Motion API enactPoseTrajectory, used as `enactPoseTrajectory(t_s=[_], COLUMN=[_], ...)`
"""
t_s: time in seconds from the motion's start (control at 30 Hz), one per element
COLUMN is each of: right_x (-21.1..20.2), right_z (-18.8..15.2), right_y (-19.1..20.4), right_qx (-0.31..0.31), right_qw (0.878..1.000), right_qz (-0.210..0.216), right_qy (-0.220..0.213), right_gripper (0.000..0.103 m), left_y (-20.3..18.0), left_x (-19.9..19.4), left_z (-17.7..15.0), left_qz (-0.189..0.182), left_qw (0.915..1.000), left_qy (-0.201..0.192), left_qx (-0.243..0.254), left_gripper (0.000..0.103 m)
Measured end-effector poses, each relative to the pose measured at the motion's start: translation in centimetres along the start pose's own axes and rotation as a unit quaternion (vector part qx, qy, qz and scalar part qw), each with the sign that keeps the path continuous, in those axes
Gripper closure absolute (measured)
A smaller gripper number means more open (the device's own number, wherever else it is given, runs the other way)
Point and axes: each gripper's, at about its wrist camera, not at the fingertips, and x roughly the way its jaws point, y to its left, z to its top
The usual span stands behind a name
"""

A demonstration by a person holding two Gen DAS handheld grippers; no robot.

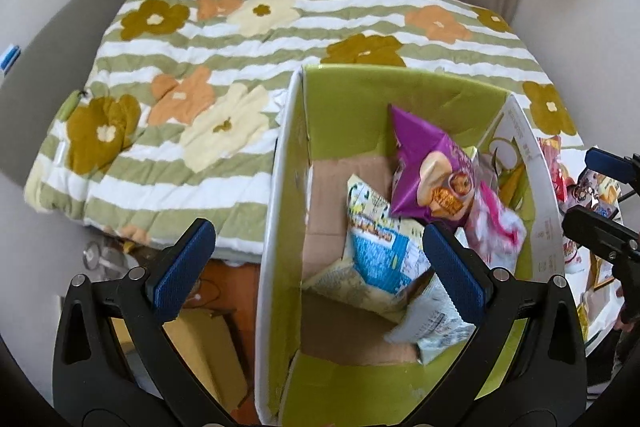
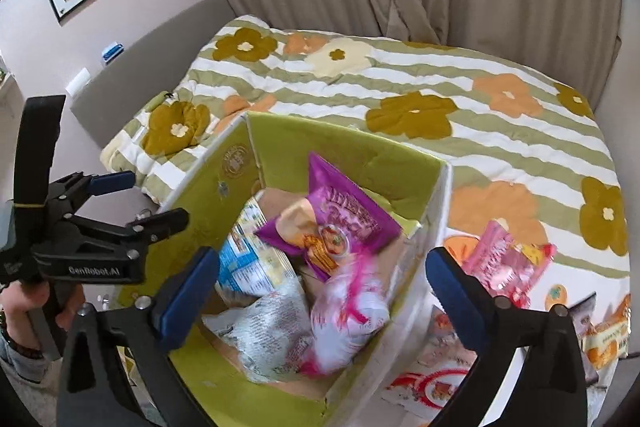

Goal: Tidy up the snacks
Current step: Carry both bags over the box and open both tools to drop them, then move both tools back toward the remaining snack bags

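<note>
A cardboard box [image 1: 280, 167] [image 2: 436, 211], green inside and white outside, stands on the bed's near edge. Inside lie a purple bag [image 1: 432, 171] [image 2: 340, 223], a blue-and-yellow packet [image 1: 380, 247] [image 2: 244, 259], a silver packet [image 1: 432, 323] [image 2: 276, 331] and a blurred pink-and-white packet [image 1: 496, 223] [image 2: 348, 303]. My right gripper [image 2: 324, 253] [image 1: 588, 187] hangs open over the box's right half, above the pink-and-white packet and not touching it. My left gripper [image 1: 318, 227] [image 2: 148, 201] is open and empty over the box's left wall.
On the flowered quilt [image 2: 440, 75], right of the box, lie a pink packet [image 2: 504, 263], a red-and-white packet [image 2: 436, 383] and an orange packet [image 2: 608, 339]. A person's hand [image 2: 24, 307] holds the left gripper. Curtains hang behind the bed; floor clutter [image 1: 208, 347] shows left of the box.
</note>
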Motion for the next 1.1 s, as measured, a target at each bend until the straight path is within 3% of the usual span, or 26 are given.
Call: enactPoseTrajectory(t_s=[0.43,0.63,0.87,1.1], right_x=[-1.0,-2.9,-7.4,-13.3], right_z=[-0.5,-0.9,-2.9,-6.1], right_y=[1.0,1.5,0.1,-4.2], right_qx=[0.005,0.002,-0.004,-0.006], right_qw=[1.000,0.999,0.998,0.996], right_qz=[-0.019,-0.035,-0.041,-0.062], right_qy=[0.000,-0.019,-0.041,-0.067], right_gripper=[0.001,0.001,0.001,0.000], left_y=[-0.3,-1.9,-6.6,-13.3], left_x=[-0.7,-2.5,-6.5,-9.7], left_z=[-0.5,-0.8,-2.3,-5.1], left_qz=[-0.018,-0.022,-0.022,-0.037], left_qw=[0.9998,0.9996,0.9983,0.9971], left_qy=[0.003,-0.014,-0.048,-0.064], left_qx=[0.006,0.014,0.024,0.021], left_gripper=[0.000,0.000,0.000,0.000])
